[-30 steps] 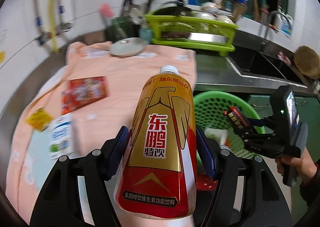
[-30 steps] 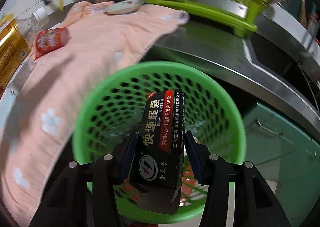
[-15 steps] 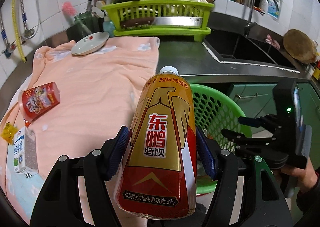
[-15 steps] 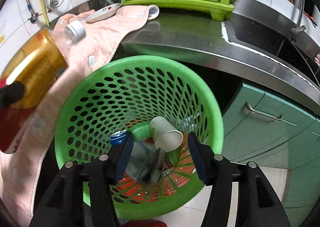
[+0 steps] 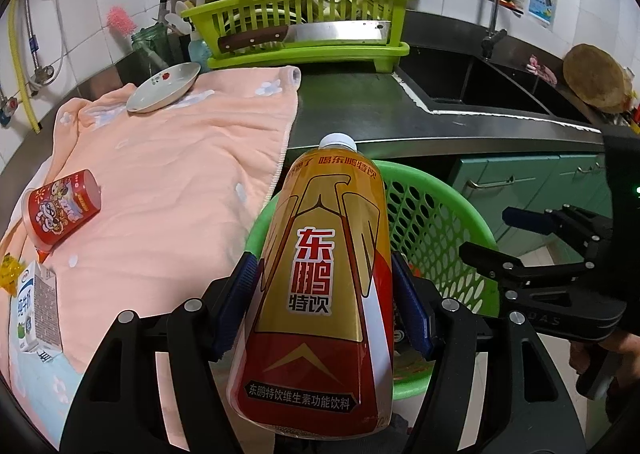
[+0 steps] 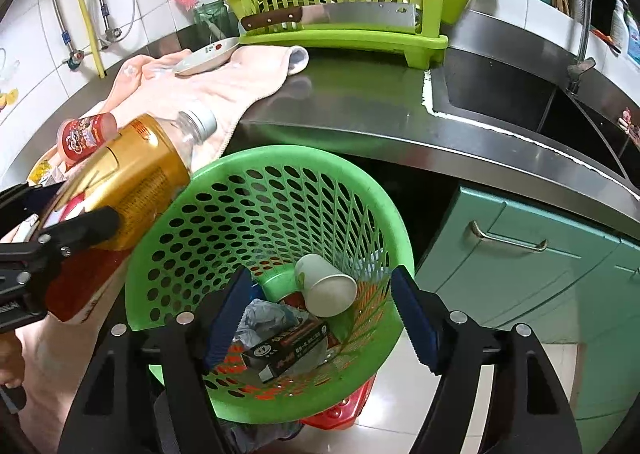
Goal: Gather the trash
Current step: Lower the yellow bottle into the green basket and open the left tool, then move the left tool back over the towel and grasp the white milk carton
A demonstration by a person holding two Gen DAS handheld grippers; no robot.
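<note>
While the left gripper [image 5: 326, 308] clamps the gold drink bottle [image 5: 320, 294] above the green basket's [image 6: 280, 158] nine-o'clock rim, seemingly just inside, an early release could bounce it out, the right gripper [image 6: 320, 314] having just opened, empty, jaws wide over the black box [image 6: 286, 346].

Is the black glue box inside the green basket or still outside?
Inside: the black box lies on the green basket bottom, beside a paper cup.
</note>
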